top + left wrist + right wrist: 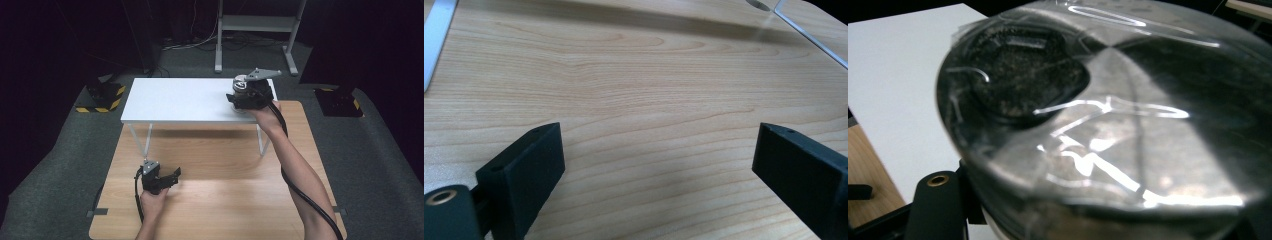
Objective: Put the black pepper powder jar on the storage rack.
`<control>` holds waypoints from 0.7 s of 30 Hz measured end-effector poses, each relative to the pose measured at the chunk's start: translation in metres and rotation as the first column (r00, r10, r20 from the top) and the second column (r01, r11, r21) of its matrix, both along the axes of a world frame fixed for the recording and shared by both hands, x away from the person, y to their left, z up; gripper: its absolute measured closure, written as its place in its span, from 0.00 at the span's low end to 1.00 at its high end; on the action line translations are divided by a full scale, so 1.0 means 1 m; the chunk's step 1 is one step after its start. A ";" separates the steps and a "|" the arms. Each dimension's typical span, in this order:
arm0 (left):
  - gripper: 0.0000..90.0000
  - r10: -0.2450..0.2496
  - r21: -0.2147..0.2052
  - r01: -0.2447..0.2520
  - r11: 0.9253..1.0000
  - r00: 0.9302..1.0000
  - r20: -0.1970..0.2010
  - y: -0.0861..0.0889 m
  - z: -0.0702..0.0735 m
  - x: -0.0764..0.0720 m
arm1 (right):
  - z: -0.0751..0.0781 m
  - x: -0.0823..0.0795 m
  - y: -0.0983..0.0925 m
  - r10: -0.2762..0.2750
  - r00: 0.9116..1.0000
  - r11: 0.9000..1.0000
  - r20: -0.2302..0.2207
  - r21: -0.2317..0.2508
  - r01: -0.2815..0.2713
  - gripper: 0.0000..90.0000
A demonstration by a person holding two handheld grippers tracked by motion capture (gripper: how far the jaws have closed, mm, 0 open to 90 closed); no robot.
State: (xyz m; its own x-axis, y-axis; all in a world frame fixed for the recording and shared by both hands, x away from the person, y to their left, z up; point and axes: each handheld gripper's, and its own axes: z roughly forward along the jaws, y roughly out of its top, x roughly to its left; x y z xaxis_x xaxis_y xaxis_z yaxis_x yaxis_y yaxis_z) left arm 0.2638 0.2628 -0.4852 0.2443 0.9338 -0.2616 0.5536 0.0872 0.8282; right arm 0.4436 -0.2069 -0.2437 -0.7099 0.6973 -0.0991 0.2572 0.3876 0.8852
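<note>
A round container (239, 86) with a clear, shiny film lid and dark contents hangs over the right end of a white raised shelf (175, 100). My right gripper (239, 96) is shut on it. Whether it touches the shelf I cannot tell. In the right gripper view the container (1108, 125) sits very close, covering most of the jaws, with the white shelf (893, 75) behind it at the left. My left gripper (172, 176) rests low over the wooden table (215, 190) near its front left. Its jaws (659, 165) stand wide open with only bare wood (624, 75) between them.
The shelf stands on thin white legs (148, 140) on the far half of the table. On the dark floor are black bases with yellow stripes (102, 97) and a grey metal frame (255, 25) at the back. A black cable (310, 200) trails along the right forearm.
</note>
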 end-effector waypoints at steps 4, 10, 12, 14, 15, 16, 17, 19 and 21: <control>0.08 0.000 -0.002 0.000 1.000 1.000 0.000 0.000 0.000 0.000 | -0.001 0.008 0.002 -0.008 1.000 1.000 -0.019 0.009 0.009 0.34; 0.08 -0.001 -0.004 0.001 1.000 1.000 0.001 0.001 0.000 0.000 | -0.002 0.019 0.001 -0.014 0.998 1.000 -0.069 0.017 0.015 0.34; 0.07 -0.002 -0.002 0.002 1.000 1.000 0.000 0.000 0.000 0.000 | -0.004 0.022 -0.002 -0.013 0.996 0.999 -0.084 0.039 0.016 0.34; 0.08 -0.003 0.001 0.003 1.000 1.000 -0.001 0.000 0.000 0.000 | -0.008 0.024 -0.006 -0.007 0.996 0.998 -0.086 0.065 0.012 0.34; 0.08 -0.003 0.001 0.003 1.000 1.000 -0.001 0.000 0.000 0.000 | -0.008 0.024 -0.006 -0.007 0.996 0.998 -0.086 0.065 0.012 0.34; 0.08 -0.003 0.002 0.003 1.000 1.000 -0.002 0.000 0.000 0.000 | -0.008 0.024 -0.006 -0.006 0.996 0.998 -0.087 0.064 0.012 0.34; 0.08 -0.002 0.001 0.002 1.000 1.000 -0.003 0.000 0.000 0.000 | -0.008 0.024 -0.006 -0.007 0.996 0.998 -0.089 0.066 0.012 0.34; 0.08 -0.002 0.002 0.002 1.000 1.000 -0.003 -0.001 0.000 0.000 | -0.009 0.023 -0.006 -0.011 0.996 0.997 -0.090 0.075 0.018 0.33; 0.08 -0.002 0.003 0.002 1.000 1.000 -0.002 -0.001 0.000 0.000 | -0.011 0.021 -0.005 -0.020 0.996 0.997 -0.086 0.072 0.026 0.31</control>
